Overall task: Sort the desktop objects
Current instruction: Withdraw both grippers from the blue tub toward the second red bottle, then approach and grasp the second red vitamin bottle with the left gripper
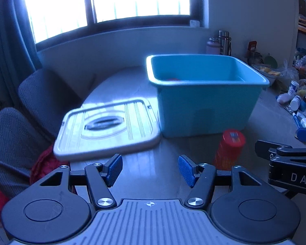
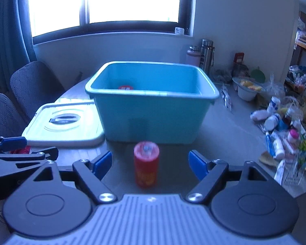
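Note:
A red canister [image 2: 146,164] stands upright on the table in front of a teal bin [image 2: 153,104]. My right gripper [image 2: 150,164] is open, its blue pads on either side of the canister without touching it. My left gripper [image 1: 150,170] is open and empty, left of the canister [image 1: 229,150], facing the bin [image 1: 206,96]. A red-lidded object [image 2: 125,87] lies inside the bin. The bin's pale lid [image 1: 108,130] lies flat on the table to the left of the bin.
A heap of small bottles, tubes and packets [image 2: 283,130] covers the right side of the table. Flasks [image 2: 206,54] and a bowl [image 2: 246,90] stand at the back right. Two grey chairs [image 1: 42,96] stand at the left edge. The other gripper shows at each frame's side.

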